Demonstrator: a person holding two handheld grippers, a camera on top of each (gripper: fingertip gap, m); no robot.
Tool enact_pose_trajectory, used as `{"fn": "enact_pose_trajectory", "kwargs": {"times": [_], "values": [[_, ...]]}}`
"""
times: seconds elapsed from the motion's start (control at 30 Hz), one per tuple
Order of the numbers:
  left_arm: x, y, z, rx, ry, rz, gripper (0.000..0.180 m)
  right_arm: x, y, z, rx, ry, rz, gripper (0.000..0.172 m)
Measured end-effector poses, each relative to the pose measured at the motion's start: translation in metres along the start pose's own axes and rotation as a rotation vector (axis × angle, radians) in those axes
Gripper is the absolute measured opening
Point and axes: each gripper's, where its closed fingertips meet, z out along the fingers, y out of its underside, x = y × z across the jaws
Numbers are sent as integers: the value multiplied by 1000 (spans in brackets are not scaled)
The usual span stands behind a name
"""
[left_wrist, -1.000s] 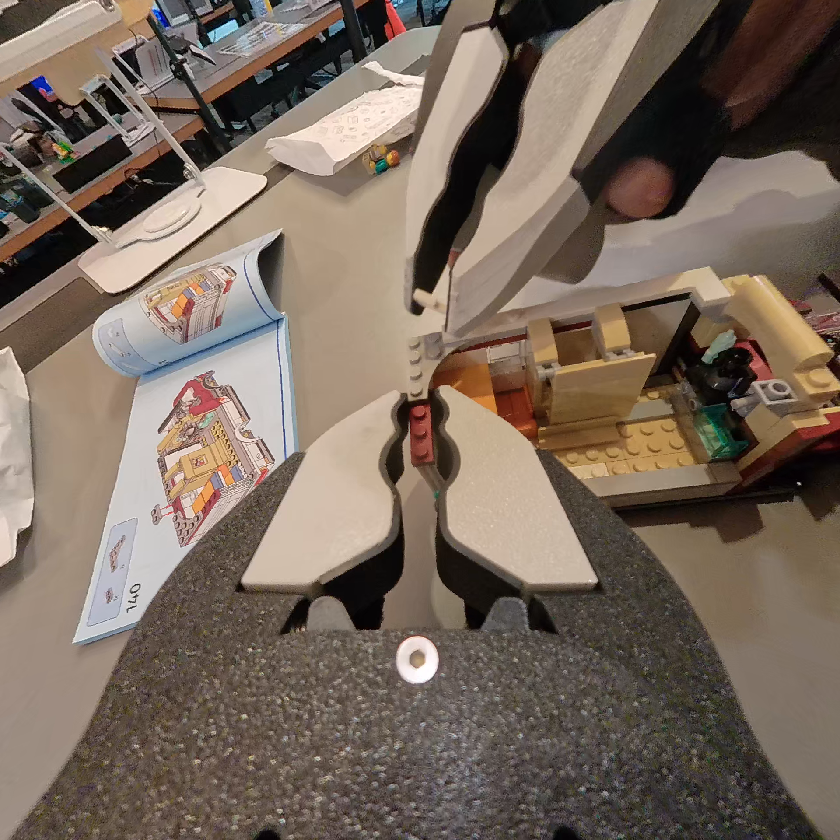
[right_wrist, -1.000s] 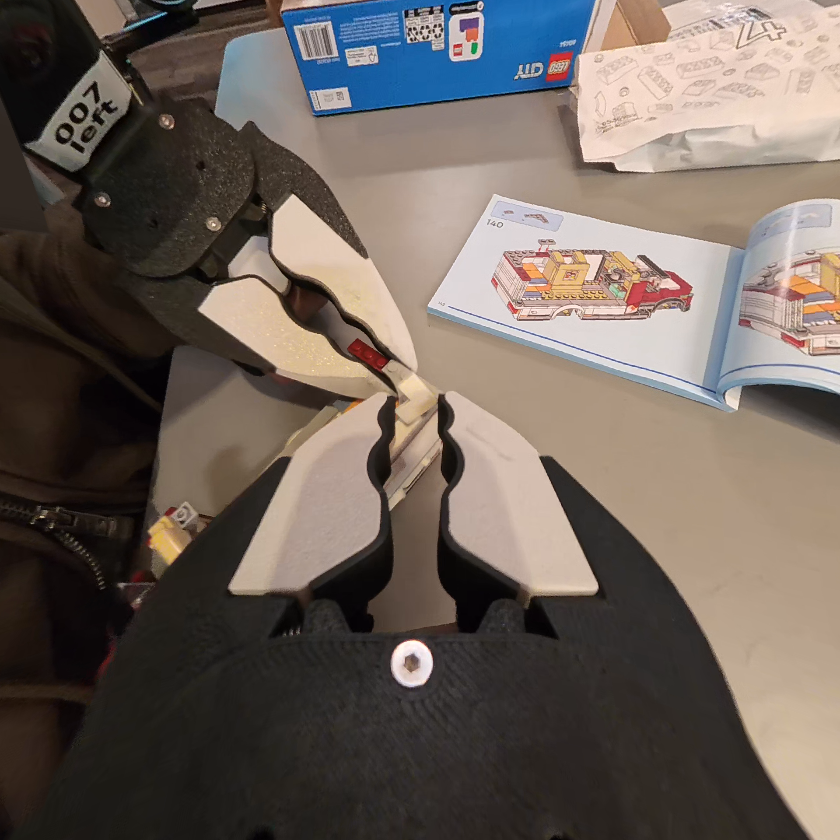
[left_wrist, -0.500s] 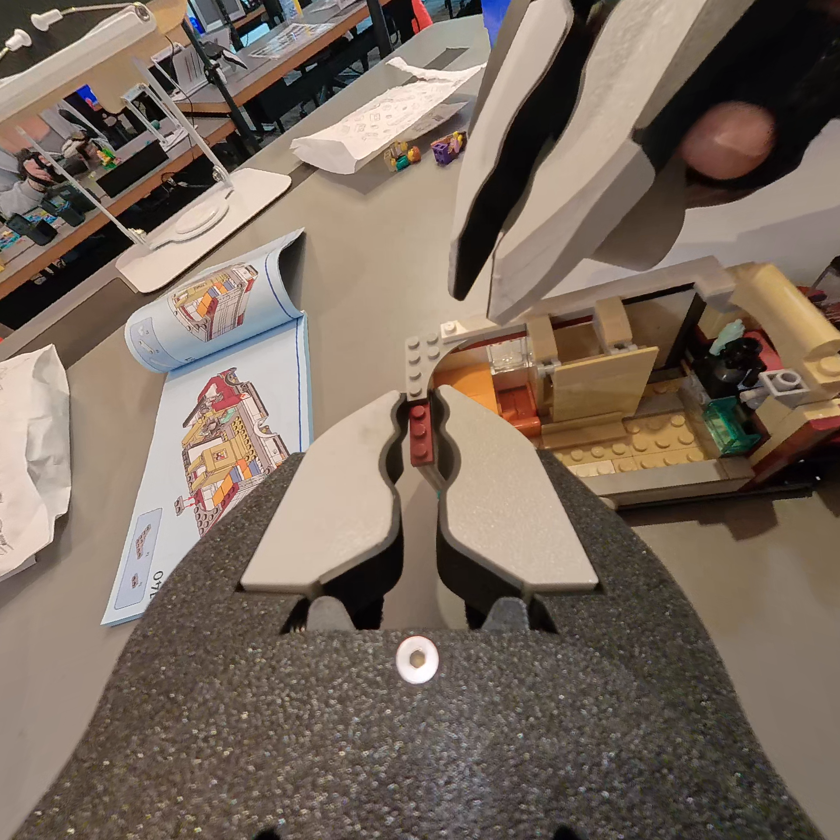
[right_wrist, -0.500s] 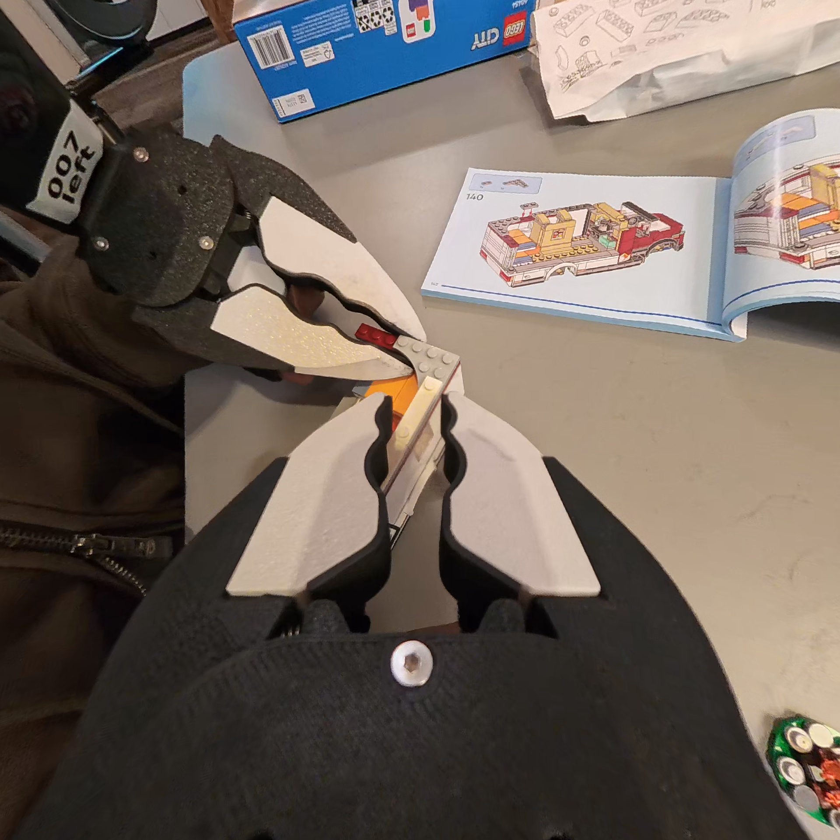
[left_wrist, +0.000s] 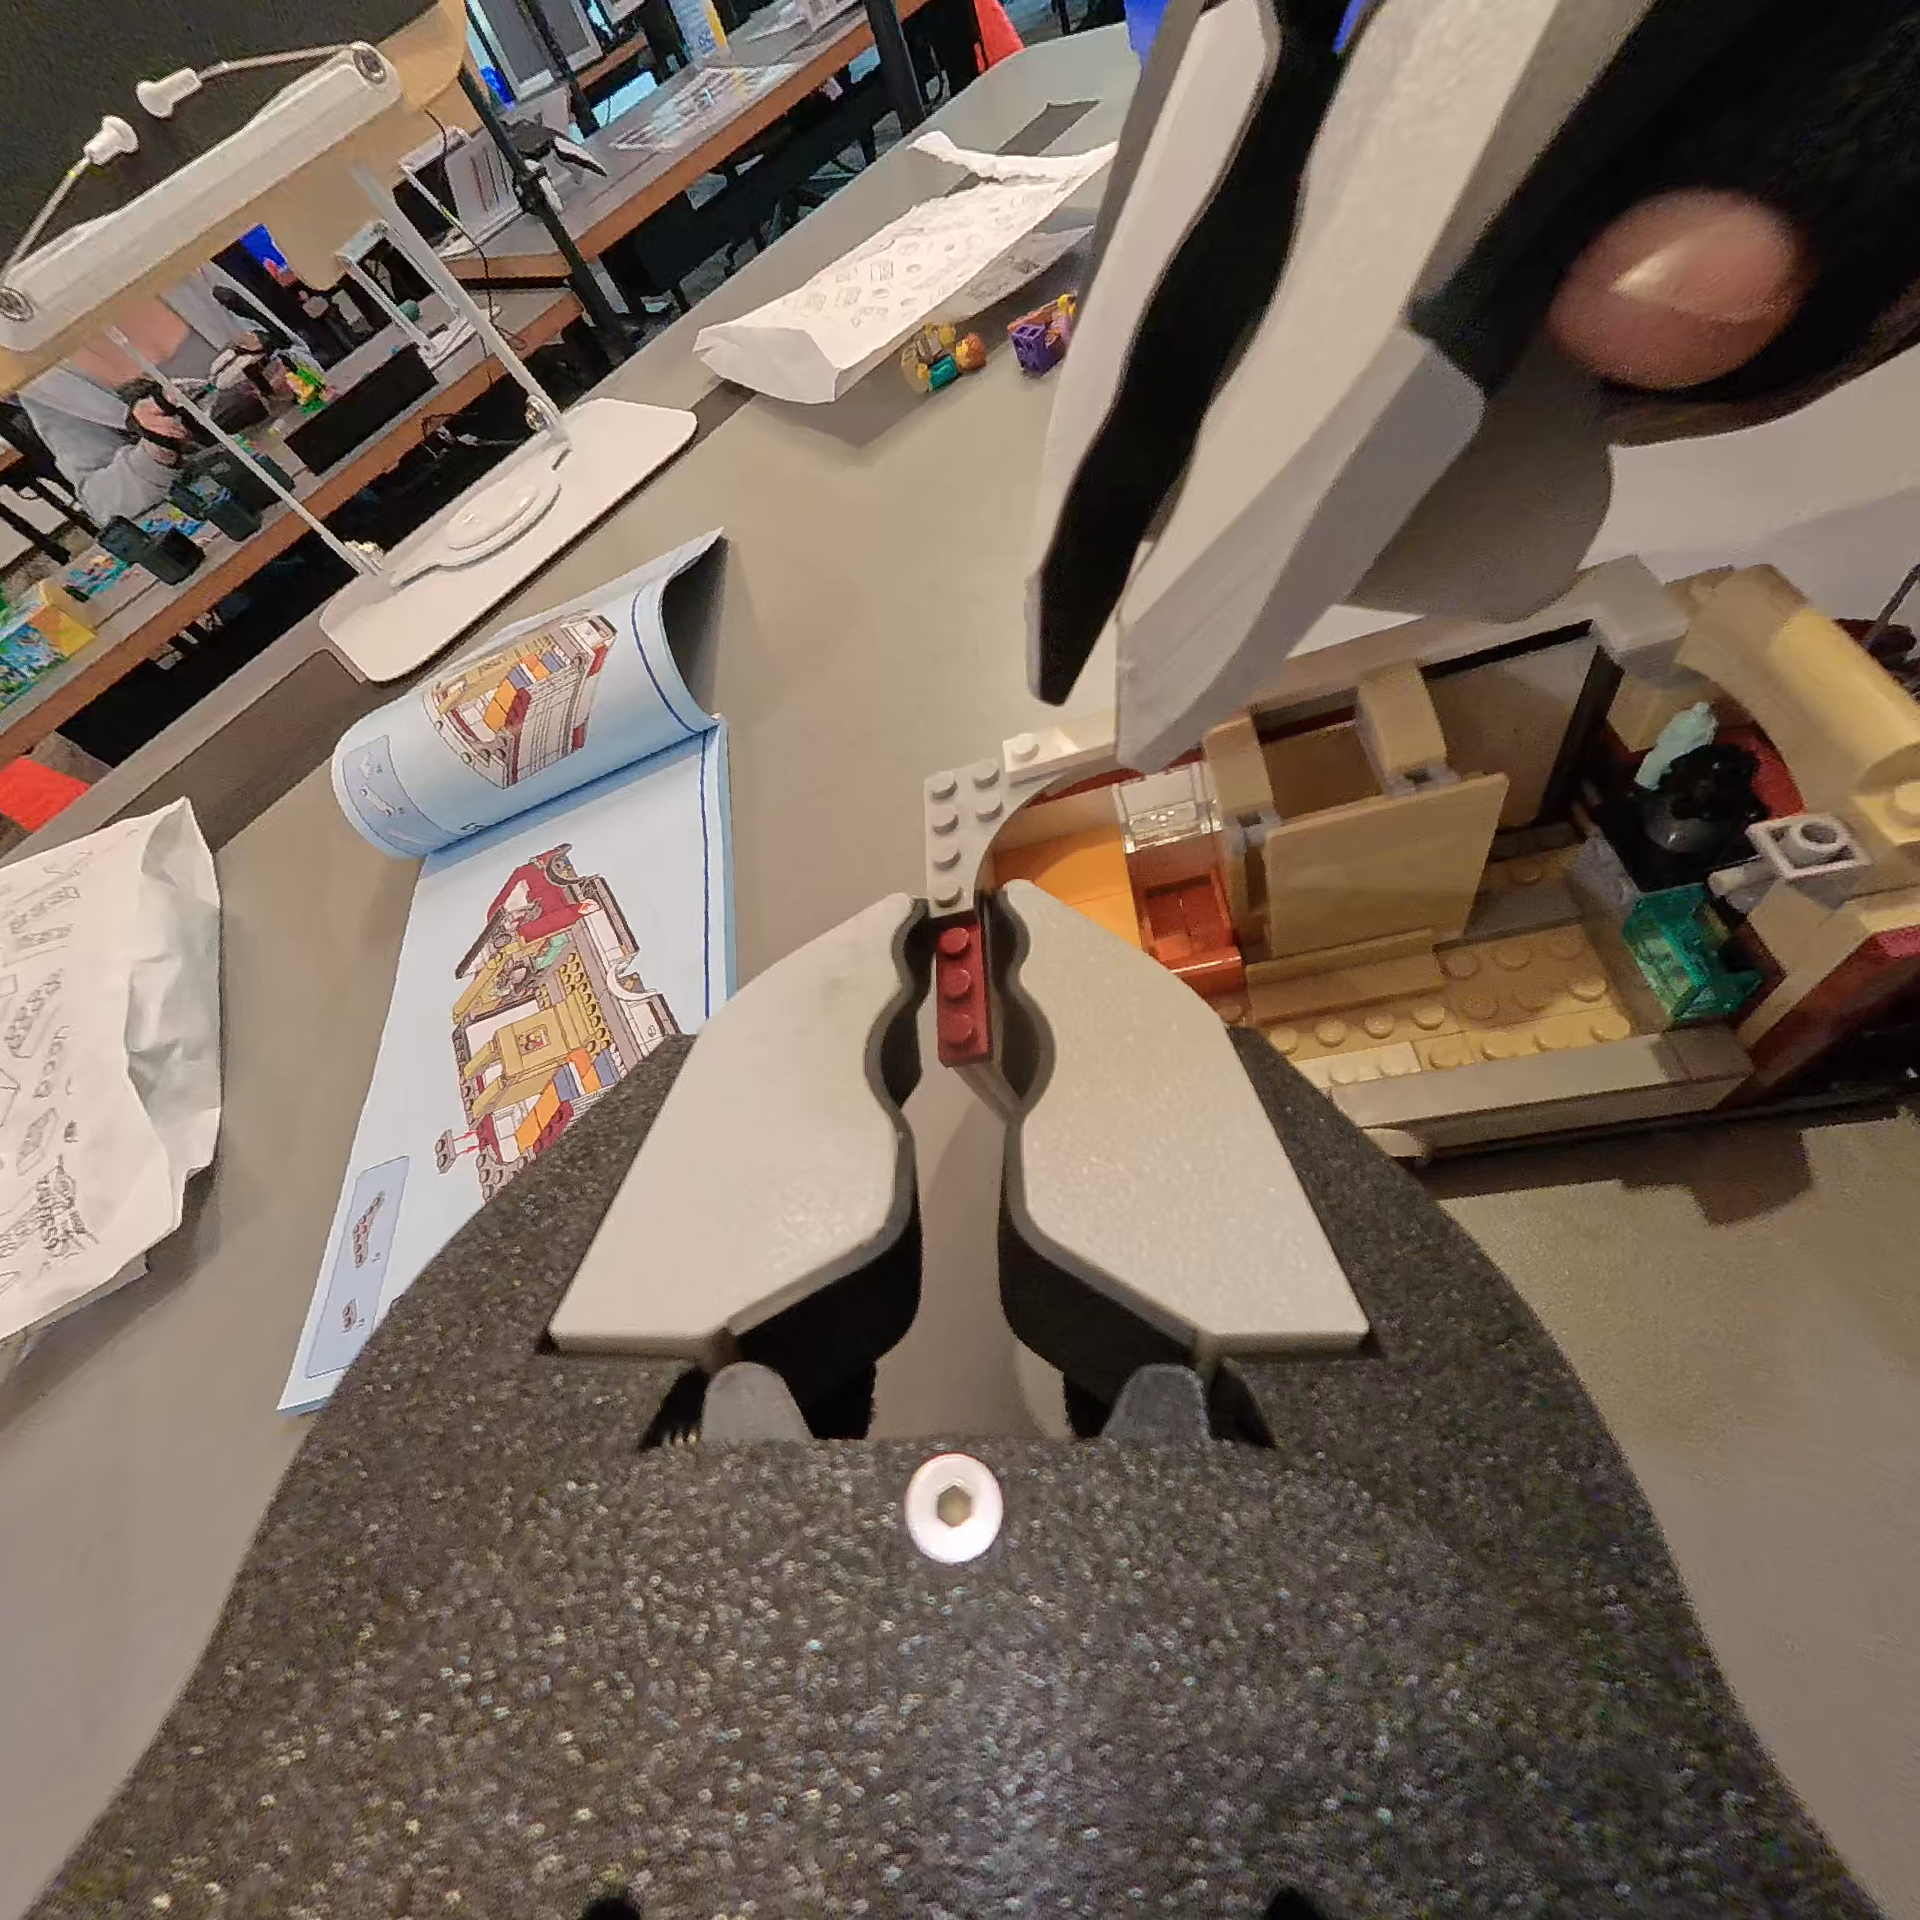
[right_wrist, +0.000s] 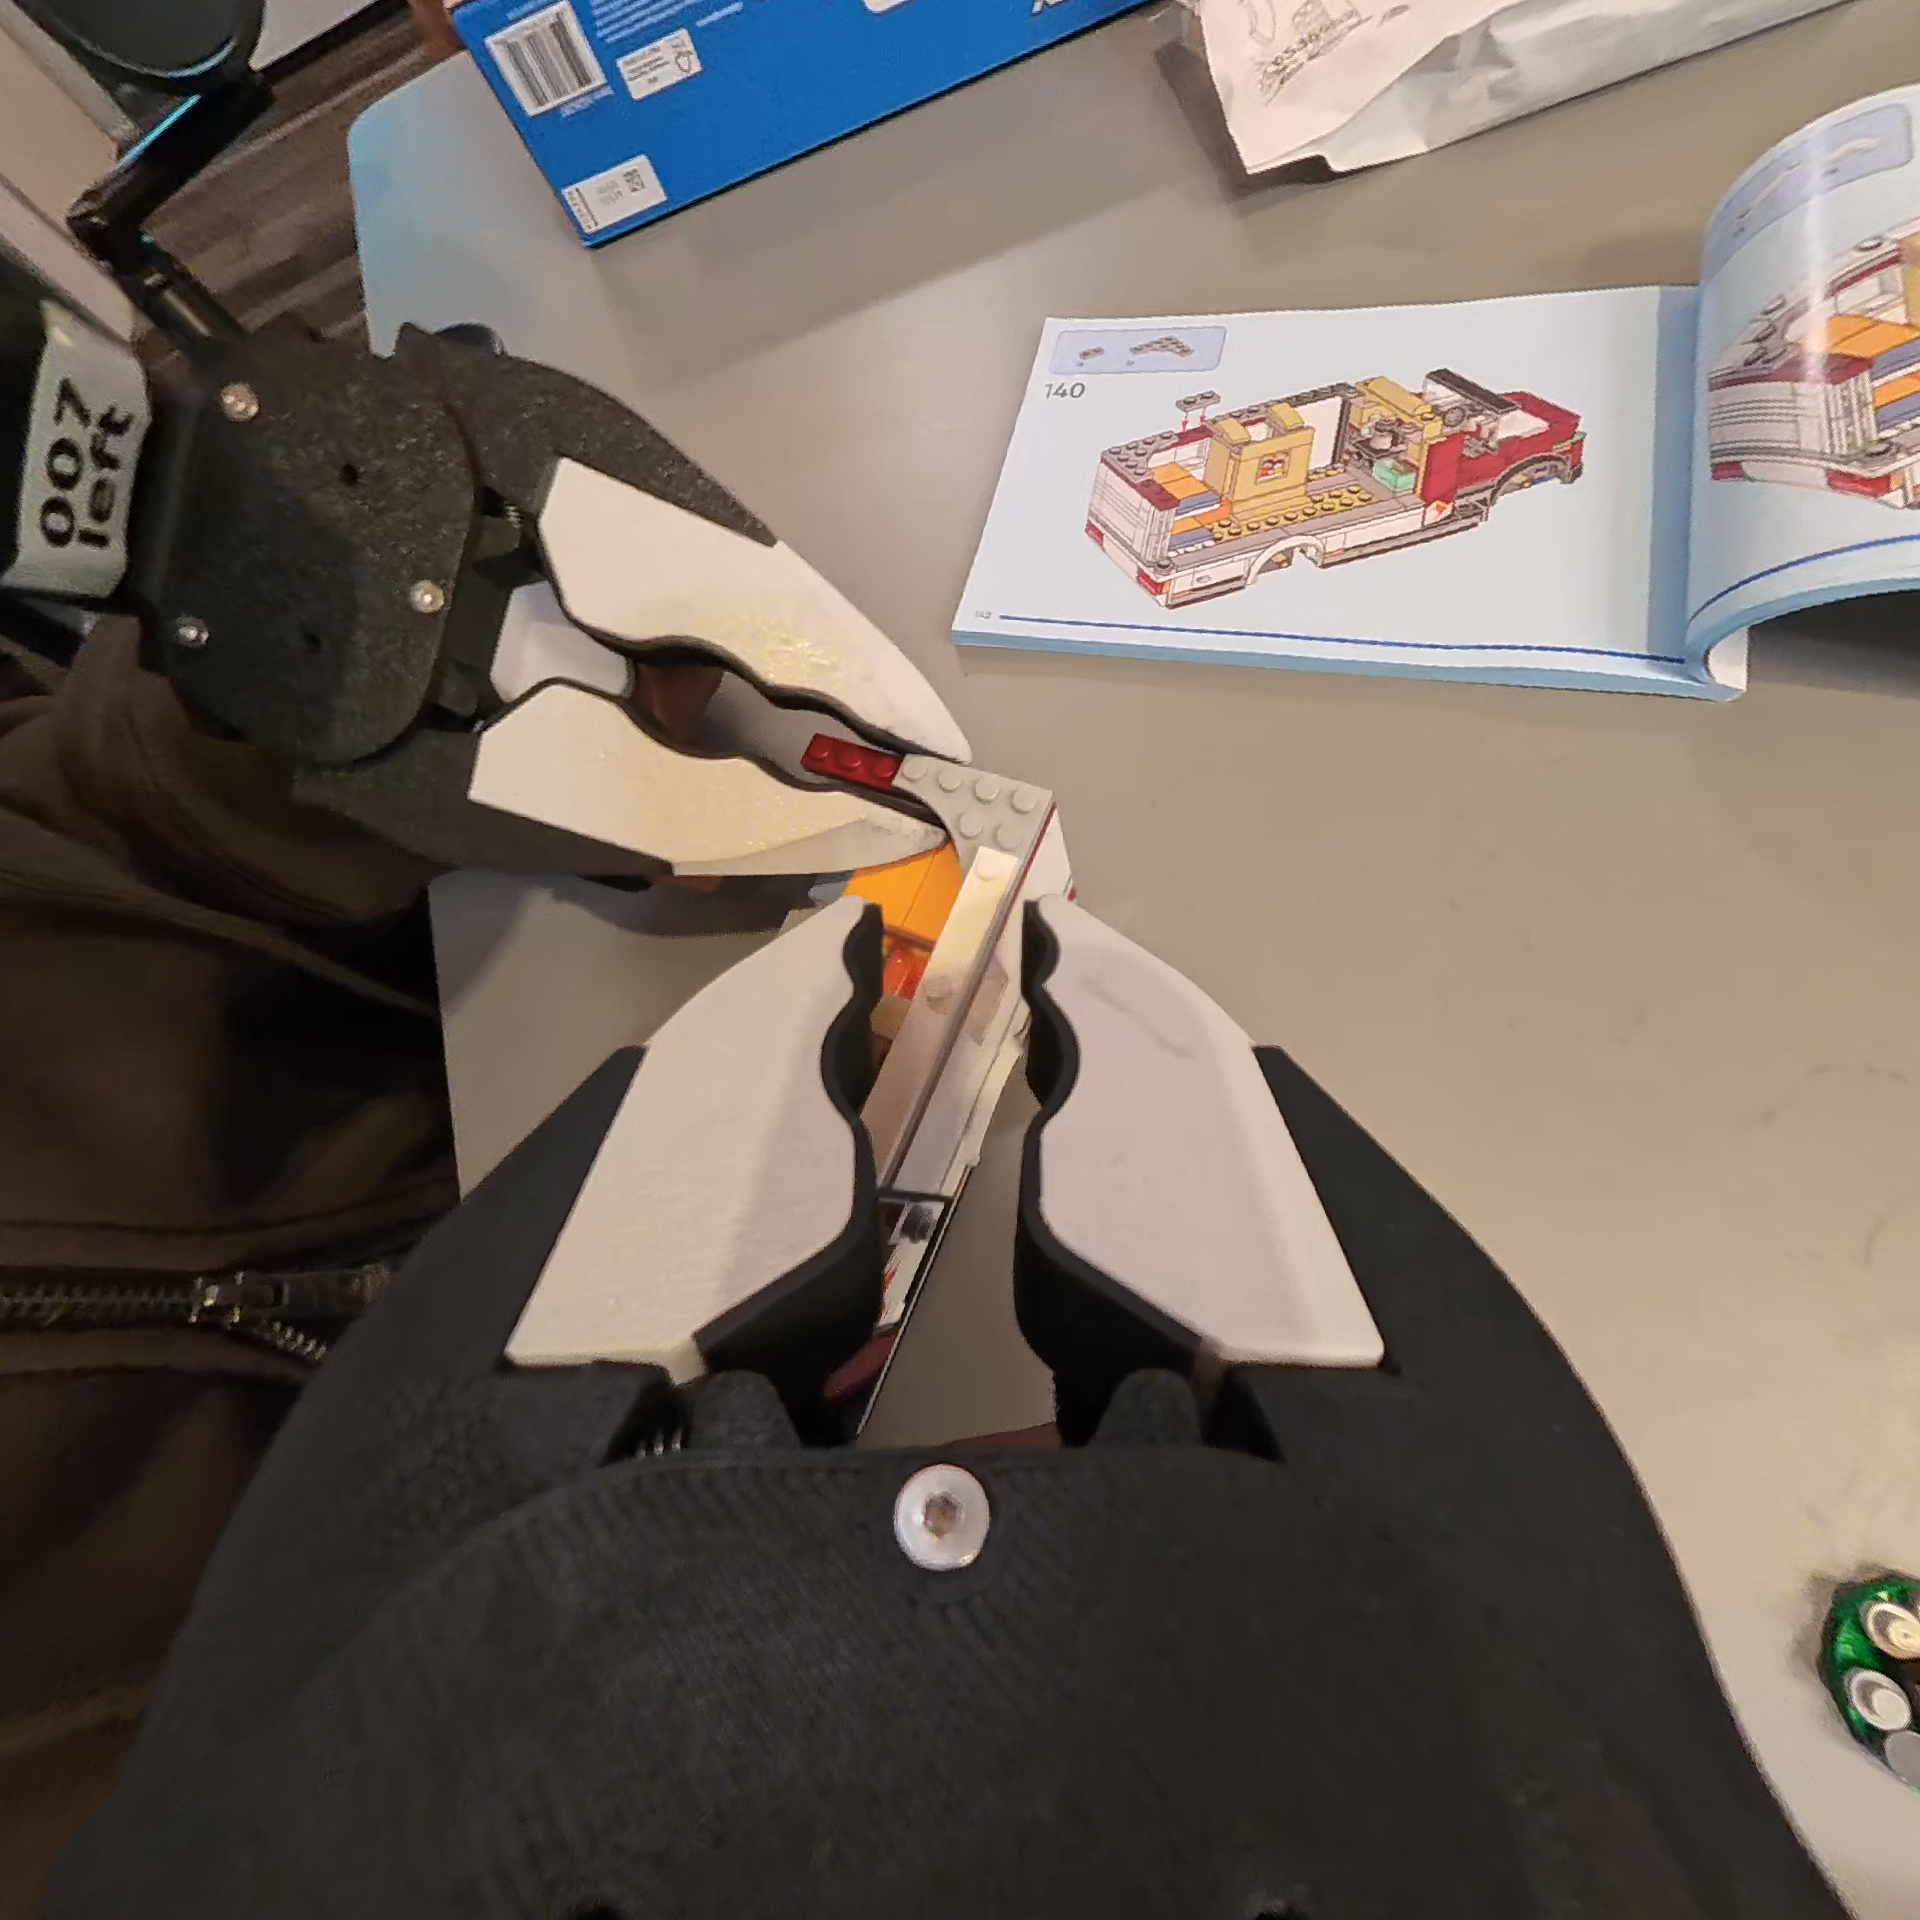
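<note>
The left gripper (left_wrist: 961, 914) is clamped on the side wall of a brick-built camper model (left_wrist: 1455, 935): both pads press the wall's top edge, where a dark red three-stud plate (left_wrist: 961, 987) sits end to end with a light grey corner plate (left_wrist: 956, 821). The right gripper (right_wrist: 945, 914) hangs over the adjoining wall with its jaws apart; a cream strip (right_wrist: 977, 925) along that wall's top runs between the fingers with a gap on each side, as far as the right wrist view lets one judge.

The model is an open shell. Inside it are an orange floor section (left_wrist: 1060, 862), a clear brick (left_wrist: 1158, 821), tan seat panels (left_wrist: 1361, 862), a teal transparent piece (left_wrist: 1673, 956) and a dark cluster too small to name.

Beside the model the grey table (right_wrist: 1455, 1039) is bare out to the open instruction booklet (right_wrist: 1330, 488), one page flat and one curling up. To the right, at the table's edge, lies a small green round object (right_wrist: 1870, 1683). Farther off are one blue cardboard box (right_wrist: 727, 94) and a white printed paper bag (right_wrist: 1455, 73); the left wrist view shows two such bags, one near (left_wrist: 83, 1039) and one far (left_wrist: 894, 301). By the far one is a little group of small coloured brick pieces (left_wrist: 987, 348). One white desk lamp (left_wrist: 499, 520) stands on its flat base.
</note>
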Motion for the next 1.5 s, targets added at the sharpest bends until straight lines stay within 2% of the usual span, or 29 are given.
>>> {"fn": "enact_pose_trajectory", "kwargs": {"times": [0.17,0.4,0.97,1.13,1.3,1.5], "values": [[0,0,0,1,-11,15,10,4,-3,5,-15,27,18,22],[1,0,-1,5,-29,35,11,8,-6,6,-53,81,-20,8],[1,1,0,8,-41,51,11,6,1,12,-144,43,38,13],[0,1,0,9,-44,57,11,7,-2,12,-115,52,34,10],[0,1,0,11,-42,62,11,7,-3,10,-57,6,109,8],[1,1,0,15,-49,79,11,6,-2,10,-100,22,67,9]]}}
